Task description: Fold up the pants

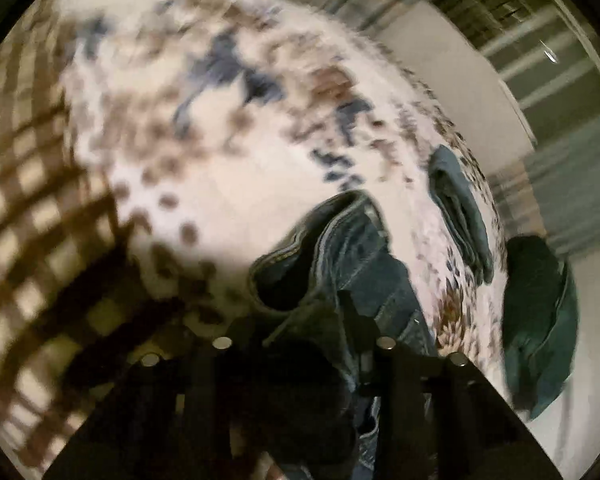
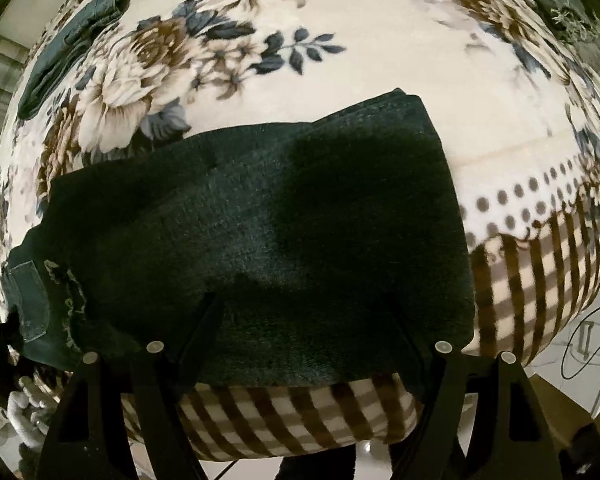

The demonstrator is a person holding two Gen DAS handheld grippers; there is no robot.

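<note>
The left gripper (image 1: pixel 324 312) is clenched on the waistband end of the dark denim pants (image 2: pixel 260 232), which lie partly folded near the checked edge of the plush floral blanket (image 2: pixel 380 60). The right gripper (image 2: pixel 300 320) hovers spread wide over the fold. Judgement: lay the stiff seam flush (left view is blurred), then press flat.

The jeans (image 2: pixel 260 240) lay folded on the floral blanket (image 2: pixel 380 60), near its checked front border (image 2: pixel 300 412), between the right gripper's (image 2: pixel 304 312) spread fingers. A second folded pair (image 2: pixel 76 44) lay far left behind them. In the left view, the left gripper (image 1: pixel 320 312) held a waistband (image 1: pixel 300 240); a dark garment (image 1: pixel 540 320) lay to the right, beyond the blanket's edge.
</note>
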